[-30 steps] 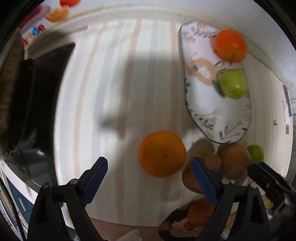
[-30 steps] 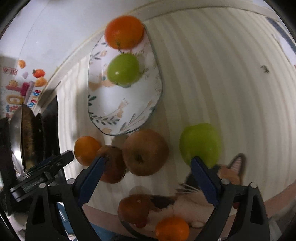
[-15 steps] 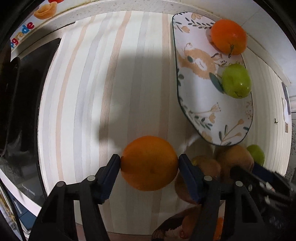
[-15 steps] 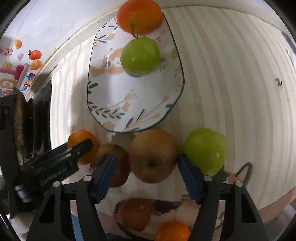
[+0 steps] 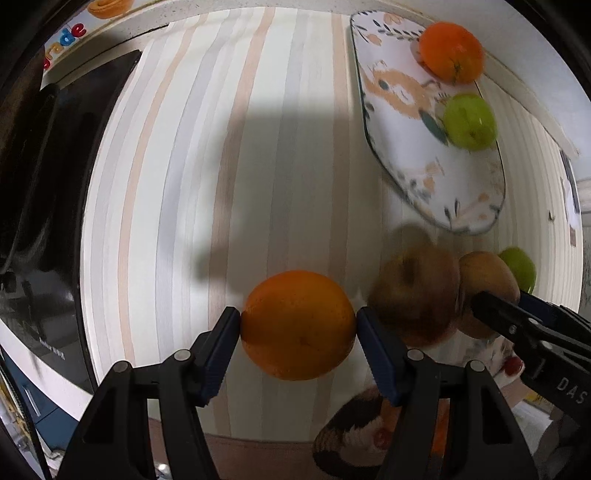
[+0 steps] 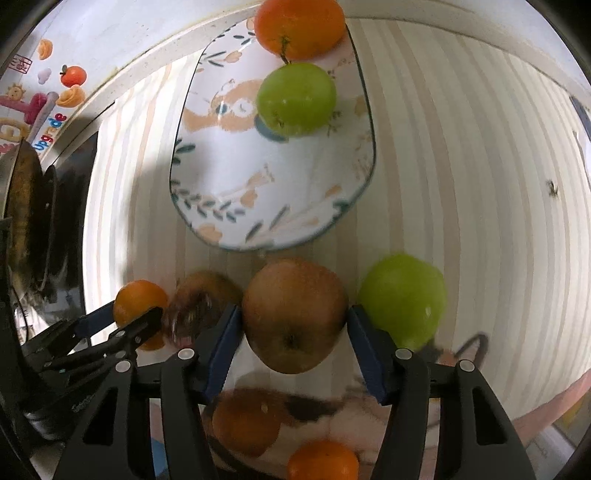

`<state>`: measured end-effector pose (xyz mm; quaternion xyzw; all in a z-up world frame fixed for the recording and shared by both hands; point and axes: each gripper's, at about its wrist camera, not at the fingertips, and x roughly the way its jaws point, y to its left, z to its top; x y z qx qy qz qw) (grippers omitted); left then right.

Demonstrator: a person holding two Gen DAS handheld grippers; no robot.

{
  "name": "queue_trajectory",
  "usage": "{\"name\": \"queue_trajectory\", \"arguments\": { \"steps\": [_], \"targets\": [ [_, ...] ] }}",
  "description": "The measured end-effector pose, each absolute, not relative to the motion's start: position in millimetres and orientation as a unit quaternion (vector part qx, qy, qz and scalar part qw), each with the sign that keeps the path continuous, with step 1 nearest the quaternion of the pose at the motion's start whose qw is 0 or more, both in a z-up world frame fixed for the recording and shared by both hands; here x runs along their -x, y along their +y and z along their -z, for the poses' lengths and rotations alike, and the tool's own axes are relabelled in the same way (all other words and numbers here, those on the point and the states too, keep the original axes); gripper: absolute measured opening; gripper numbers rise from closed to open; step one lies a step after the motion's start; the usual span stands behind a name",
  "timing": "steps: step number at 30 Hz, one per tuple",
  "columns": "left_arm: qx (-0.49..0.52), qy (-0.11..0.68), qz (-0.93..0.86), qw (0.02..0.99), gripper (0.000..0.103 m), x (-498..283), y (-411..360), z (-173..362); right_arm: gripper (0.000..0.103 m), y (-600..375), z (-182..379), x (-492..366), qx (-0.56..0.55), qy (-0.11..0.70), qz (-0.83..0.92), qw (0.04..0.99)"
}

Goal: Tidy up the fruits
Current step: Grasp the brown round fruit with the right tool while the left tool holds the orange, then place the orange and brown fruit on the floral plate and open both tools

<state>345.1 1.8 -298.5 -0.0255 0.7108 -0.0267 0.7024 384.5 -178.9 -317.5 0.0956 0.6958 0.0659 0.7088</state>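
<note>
My left gripper (image 5: pixel 298 328) is shut on an orange (image 5: pixel 298 325) above the striped table. My right gripper (image 6: pixel 293 328) is shut on a brown apple (image 6: pixel 293 314). A second brown apple (image 5: pixel 415 291) lies between the two held fruits; it is blurred in the right wrist view (image 6: pixel 201 299). A green apple (image 6: pixel 404 299) lies just right of my right gripper. A patterned oval plate (image 6: pixel 266 206) farther back holds an orange (image 6: pixel 299 26) and a green apple (image 6: pixel 295 98); the plate (image 5: pixel 406 147) also shows in the left wrist view.
A black stovetop (image 5: pixel 55 206) with a dark pan (image 6: pixel 26 214) lies at the left. Below the table edge a cat-print surface (image 6: pixel 351 417) carries a brown fruit (image 6: pixel 245 424) and an orange (image 6: pixel 321 461). A wall (image 6: pixel 110 40) with fruit stickers stands behind.
Both grippers closed: the left on the orange, the right on the brown apple. Both cameras have moved nearer the fruit, and the second brown apple has shifted and is blurred.
</note>
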Motion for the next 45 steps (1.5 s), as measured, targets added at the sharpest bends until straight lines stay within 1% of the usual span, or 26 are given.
{"name": "queue_trajectory", "arguments": {
  "steps": [4, 7, 13, 16, 20, 22, 25, 29, 32, 36, 40, 43, 45],
  "targets": [
    [0.024, 0.721, 0.036, 0.692, 0.063, -317, 1, 299, 0.061, -185, 317, -356, -0.092, 0.706, -0.073, 0.699],
    [0.003, 0.713, 0.035, 0.700, 0.063, -303, -5, 298, 0.061, -185, 319, -342, -0.092, 0.710, -0.080, 0.693],
    [-0.011, 0.710, 0.031, 0.704, 0.064, -309, -22, 297, 0.062, -181, 317, -336, -0.090, 0.701, -0.083, 0.703],
    [-0.018, 0.712, 0.029, 0.702, 0.064, -321, -29, 306, 0.063, -186, 320, -337, -0.097, 0.699, -0.084, 0.704],
    [-0.015, 0.712, 0.027, 0.702, 0.064, -334, -25, 301, 0.064, -186, 321, -343, -0.096, 0.696, -0.086, 0.706],
    [-0.015, 0.710, 0.027, 0.703, 0.064, -334, -22, 302, 0.066, -186, 325, -345, -0.098, 0.698, -0.090, 0.703],
    [-0.003, 0.711, 0.028, 0.702, 0.063, -333, -19, 308, 0.065, -179, 325, -349, -0.080, 0.694, -0.090, 0.709],
    [0.009, 0.708, 0.028, 0.706, 0.063, -332, -8, 292, 0.065, -182, 321, -345, -0.096, 0.693, -0.093, 0.708],
    [0.025, 0.697, 0.036, 0.716, 0.063, -337, 0, 269, 0.065, -189, 305, -345, -0.116, 0.683, -0.100, 0.714],
    [0.049, 0.676, 0.060, 0.733, 0.063, -366, 0, 231, 0.065, -200, 273, -358, -0.155, 0.661, -0.115, 0.726],
    [0.061, 0.661, 0.080, 0.743, 0.063, -422, -8, 200, 0.065, -211, 245, -406, -0.184, 0.626, -0.129, 0.746],
    [0.058, 0.653, 0.087, 0.750, 0.063, -481, -14, 189, 0.064, -207, 238, -453, -0.178, 0.606, -0.125, 0.765],
    [0.054, 0.648, 0.083, 0.755, 0.063, -514, -20, 195, 0.065, -205, 241, -479, -0.185, 0.603, -0.120, 0.766]
  ]
}}
